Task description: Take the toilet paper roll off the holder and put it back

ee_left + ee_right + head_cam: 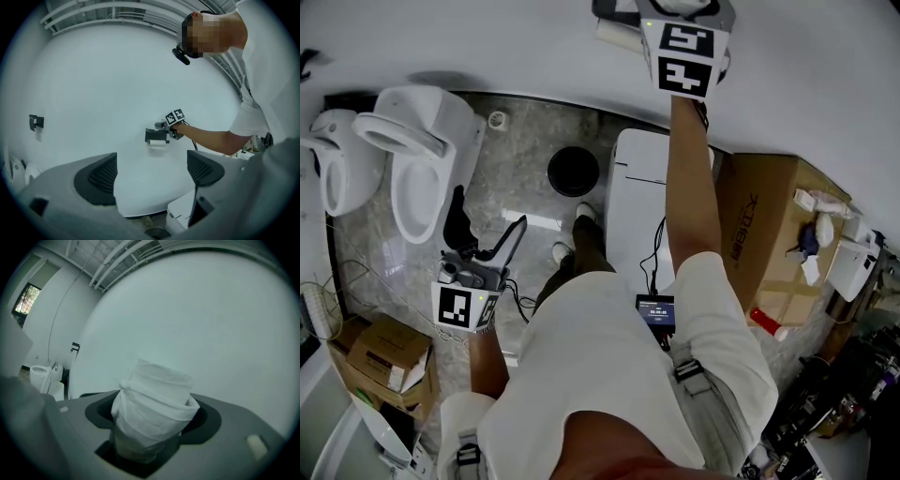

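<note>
White wall (487,56) runs across the top of the head view, toilets (412,159) lined up on the speckled floor (534,131) below, and the action is all up at that wall. The right gripper (153,412) is reached out at arm's length, and its own view tells the story: the toilet paper roll (157,390) sits squarely between the jaws, loose wraps and all, and the pads look closed against its sides, so that's a grip. From the left gripper view, the roll shows as a pale bar right under the dark holder (156,135), with the right gripper just beside it. Is it off the bar yet? Can't tell from here. The holder doesn't appear in the right gripper view, only bare wall behind the roll, which hints that the roll may be clear or nearly so, but that's a reading, not a certainty. Meanwhile the left gripper (152,171) hangs low by the person's side, jaws wide apart, nothing between them, out of the play. So the tally: the grasp looks made, the lift-off is at best in hand, and the whole return leg, getting the roll back on the holder and letting go, is left to do
</note>
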Tool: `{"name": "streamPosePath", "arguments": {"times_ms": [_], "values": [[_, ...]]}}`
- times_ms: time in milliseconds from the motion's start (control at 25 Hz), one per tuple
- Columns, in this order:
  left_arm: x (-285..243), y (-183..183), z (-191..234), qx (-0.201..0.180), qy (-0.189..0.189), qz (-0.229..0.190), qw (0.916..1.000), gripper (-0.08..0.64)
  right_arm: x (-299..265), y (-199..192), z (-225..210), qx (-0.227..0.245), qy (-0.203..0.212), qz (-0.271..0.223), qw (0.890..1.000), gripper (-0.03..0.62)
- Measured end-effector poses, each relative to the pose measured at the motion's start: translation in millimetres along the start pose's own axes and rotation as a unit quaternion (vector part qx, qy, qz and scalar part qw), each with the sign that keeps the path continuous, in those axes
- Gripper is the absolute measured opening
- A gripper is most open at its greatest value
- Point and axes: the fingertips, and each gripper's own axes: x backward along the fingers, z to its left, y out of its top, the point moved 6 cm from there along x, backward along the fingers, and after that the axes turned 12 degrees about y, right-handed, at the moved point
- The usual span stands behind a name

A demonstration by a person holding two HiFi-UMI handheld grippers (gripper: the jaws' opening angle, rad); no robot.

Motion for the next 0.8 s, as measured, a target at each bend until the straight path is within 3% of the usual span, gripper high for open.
{"name": "streamPosePath", "arguments": {"times_ms": [200,800], "values": [[-0.2,1.8,4.7,-0.002,0.013,-0.001,0.9999,0.454,-0.2,0.2,-3.2,0.004,-0.011,0.006,1.000,0.353],[13.0,9.7,1.6,-0.007,0.019,-0.009,0.9998,0.451,15.2,12.1,1.3,0.005,0.009,0.005,1.000,0.339]]}}
